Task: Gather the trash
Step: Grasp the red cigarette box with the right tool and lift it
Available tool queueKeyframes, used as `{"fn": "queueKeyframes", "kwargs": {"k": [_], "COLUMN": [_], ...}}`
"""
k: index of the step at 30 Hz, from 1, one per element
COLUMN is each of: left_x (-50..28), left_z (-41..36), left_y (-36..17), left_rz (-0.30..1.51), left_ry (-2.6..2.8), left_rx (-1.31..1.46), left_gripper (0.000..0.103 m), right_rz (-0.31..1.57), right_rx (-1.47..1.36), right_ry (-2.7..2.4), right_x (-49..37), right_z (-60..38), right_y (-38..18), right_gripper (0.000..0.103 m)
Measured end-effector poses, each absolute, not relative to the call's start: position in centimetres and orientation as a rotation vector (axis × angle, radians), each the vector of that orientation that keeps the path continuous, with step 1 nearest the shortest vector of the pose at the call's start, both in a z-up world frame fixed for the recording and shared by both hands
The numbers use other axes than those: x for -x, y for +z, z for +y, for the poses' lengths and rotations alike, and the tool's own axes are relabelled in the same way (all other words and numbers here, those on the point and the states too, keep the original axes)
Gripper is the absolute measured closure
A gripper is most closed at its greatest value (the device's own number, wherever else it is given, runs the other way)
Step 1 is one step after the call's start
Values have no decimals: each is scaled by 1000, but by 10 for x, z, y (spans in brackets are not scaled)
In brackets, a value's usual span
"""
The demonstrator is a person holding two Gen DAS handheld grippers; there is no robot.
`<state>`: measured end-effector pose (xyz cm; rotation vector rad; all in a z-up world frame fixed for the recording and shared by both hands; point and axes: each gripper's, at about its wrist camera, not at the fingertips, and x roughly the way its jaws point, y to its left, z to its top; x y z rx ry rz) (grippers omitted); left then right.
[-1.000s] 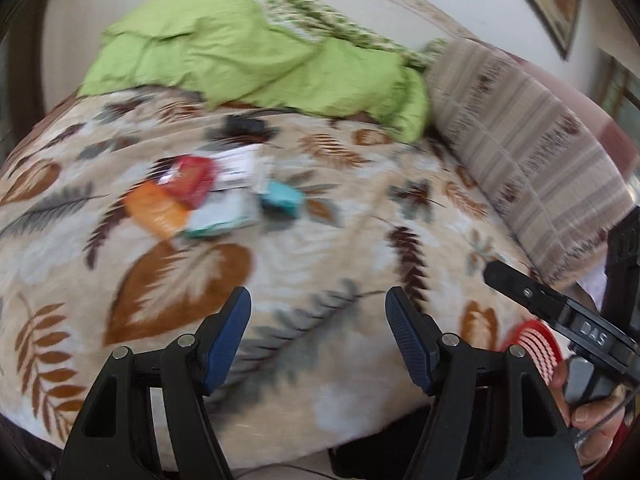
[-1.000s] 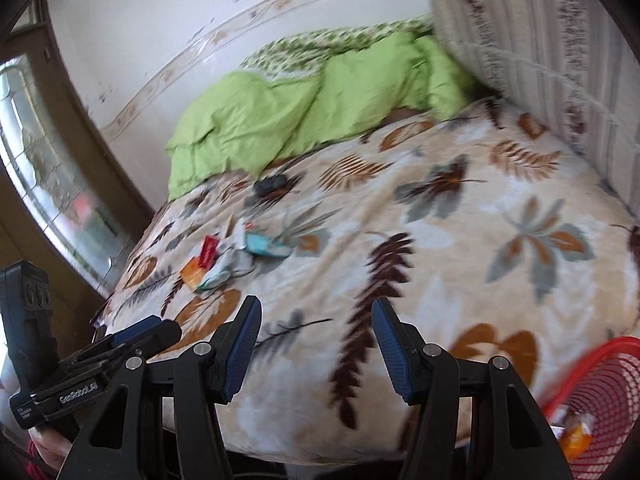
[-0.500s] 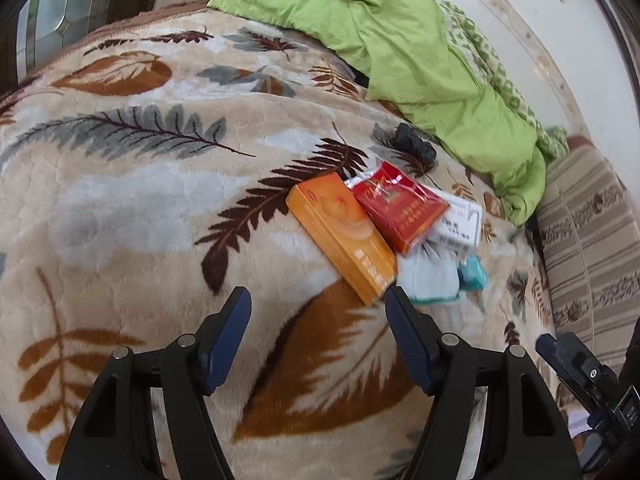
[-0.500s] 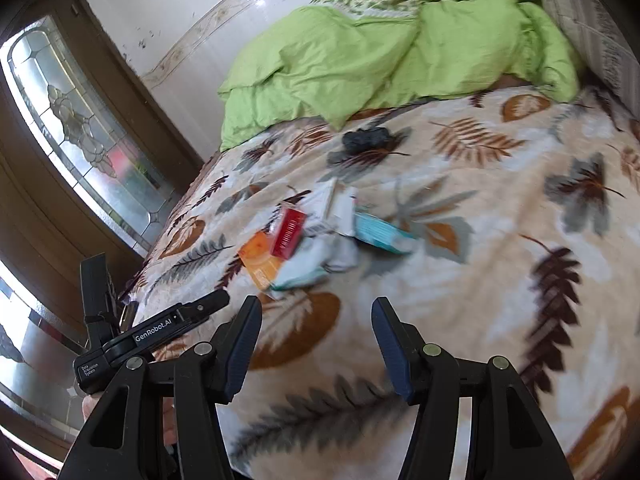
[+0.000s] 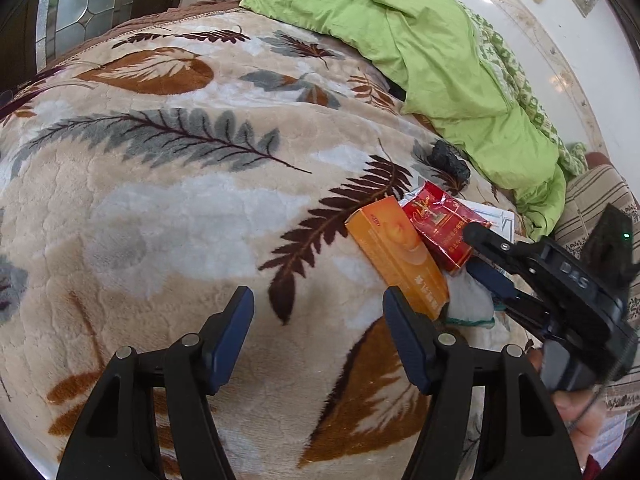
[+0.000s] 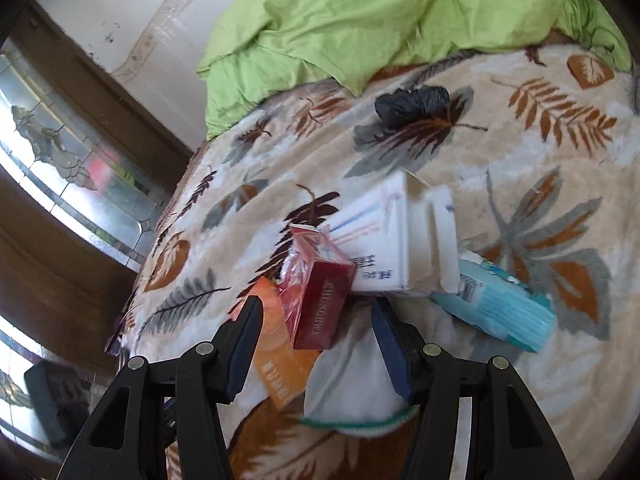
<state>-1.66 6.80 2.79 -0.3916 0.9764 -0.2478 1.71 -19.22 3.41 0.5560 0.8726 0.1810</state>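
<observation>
A pile of trash lies on the leaf-patterned blanket (image 5: 168,208): an orange box (image 5: 396,256), a red pack (image 6: 320,292), a white box (image 6: 384,240), a light blue pack (image 6: 500,304) and a white cloth with a green edge (image 6: 352,392). A crumpled black bag (image 6: 412,104) sits apart, farther back. My right gripper (image 6: 316,312) reaches into the pile with its jaws closing. The near end of the red pack (image 5: 444,220) lies between them, and the pads are not pressing on it. My left gripper (image 5: 318,312) hovers just left of the orange box, jaws closing over bare blanket.
A green quilt (image 5: 420,40) is bunched along the back of the bed by the wall. A striped cushion (image 5: 592,196) lies at the right. A wooden frame with patterned glass (image 6: 72,168) stands past the bed's left edge.
Both grippers swung in toward the pile and came lower. The right gripper went from well short of the trash to straddling the red pack. The left wrist rolled, then nearly stopped beside the orange box.
</observation>
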Motion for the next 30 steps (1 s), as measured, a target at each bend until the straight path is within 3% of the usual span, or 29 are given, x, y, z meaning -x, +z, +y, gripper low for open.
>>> {"fn": "queueKeyframes", "kwargs": {"k": [1,2,4,10,17,30], "left_x": [17,17,17,18,21,18], "left_z": [69,69,71,75,78,28], "left_y": [27,27,26,27,31,26], "left_rz": [978,980,979,975,950,986], "left_ry": [-248,-252,-250,-242,-225,-280], "left_rx": [389,387,382,412,437,281], "left_gripper": [37,37,37,37,37,32], "right_rz": [863,853,833,838,888,778], "right_rx": [-563,-561,-561,-439,-539,-518], "right_ry": [191,193,205,244,425,104], "right_x": [-19,-21,-20,-5,26,99], "right_z": [-192,-193,-194,-175,-162,-226], "right_y": [31,29,27,29,26,57], "right_gripper": [51,69,76,80,80,80]}}
